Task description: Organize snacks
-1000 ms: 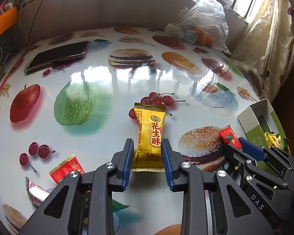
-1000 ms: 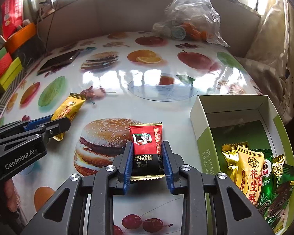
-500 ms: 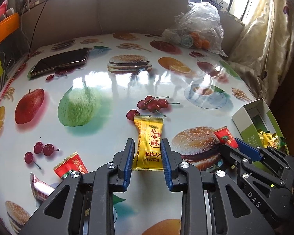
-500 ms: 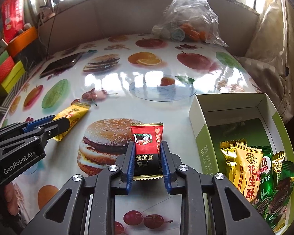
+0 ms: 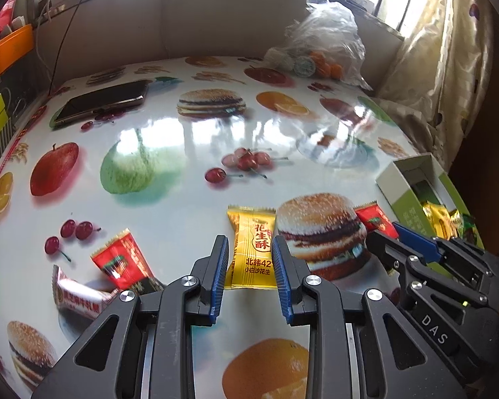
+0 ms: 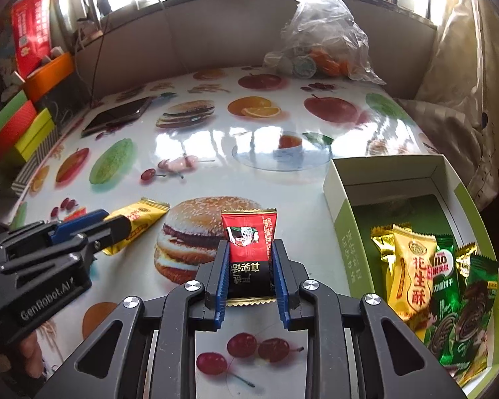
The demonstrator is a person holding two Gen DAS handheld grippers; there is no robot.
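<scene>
My left claw (image 5: 249, 259) was clamped on the yellow peanut-candy packet (image 5: 253, 247), its blue pads pressed against the packet's long sides. The right claw (image 6: 249, 261) had just been closing and gripped the red-and-black packet (image 6: 249, 249) the same way, the wrapper's serrated lower edge showing between the fingers.

Just left of my left claw, another red packet (image 5: 121, 259) lay tilted on the tabletop (image 5: 169, 206), overlapping a pink-and-white wrapped sweet (image 5: 80, 296) nearer the edge. From that same view I could see the right claw off to the right, with its red packet sticking out beside the printed hamburger.

To the right of my right claw sat the green-and-white box (image 6: 341, 206) — open-topped, resting on the tabletop. Inside it several snacks already lay packed together: a yellow peanut-candy packet (image 6: 412, 272) and green biscuit packets (image 6: 449, 299) overlapping each other at the near end, the far end of the box floor bare.

Farther out, the glossy tabletop carried only its printed fruit and burgers, until a dark phone (image 5: 103, 101) at the far left. At the far right corner a clear plastic bag (image 6: 322, 36) slumped against the wall, holding small round items — orange ones among them.
</scene>
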